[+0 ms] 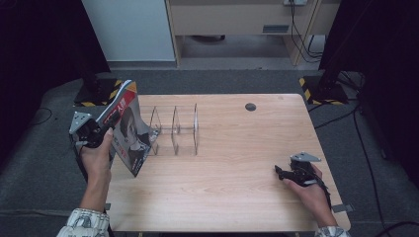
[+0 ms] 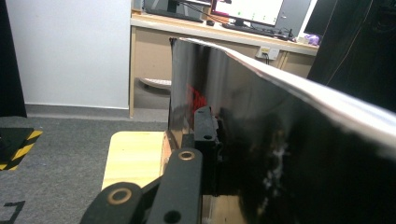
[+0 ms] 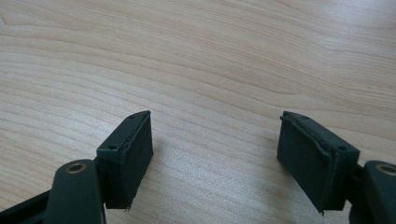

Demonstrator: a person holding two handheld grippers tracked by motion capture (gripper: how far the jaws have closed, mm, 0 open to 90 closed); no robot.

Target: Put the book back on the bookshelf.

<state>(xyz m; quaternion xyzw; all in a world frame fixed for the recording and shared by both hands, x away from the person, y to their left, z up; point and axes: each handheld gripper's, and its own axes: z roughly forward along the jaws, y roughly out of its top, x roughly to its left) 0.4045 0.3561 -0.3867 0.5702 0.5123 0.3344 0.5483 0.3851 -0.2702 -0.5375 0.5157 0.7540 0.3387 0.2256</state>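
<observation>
At the frame's left, the left gripper is clenched on a magazine, holding it tilted just beside the clear divider rack, whose slots stand empty. The right gripper rests released on the counter at lower right.

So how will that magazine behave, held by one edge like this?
The magazine probably flops: its glossy cover bows away from the left hand-held gripper. The sheen suggests it may slip. It looks thin and light, so likely to lean inside the clear rack.
</observation>
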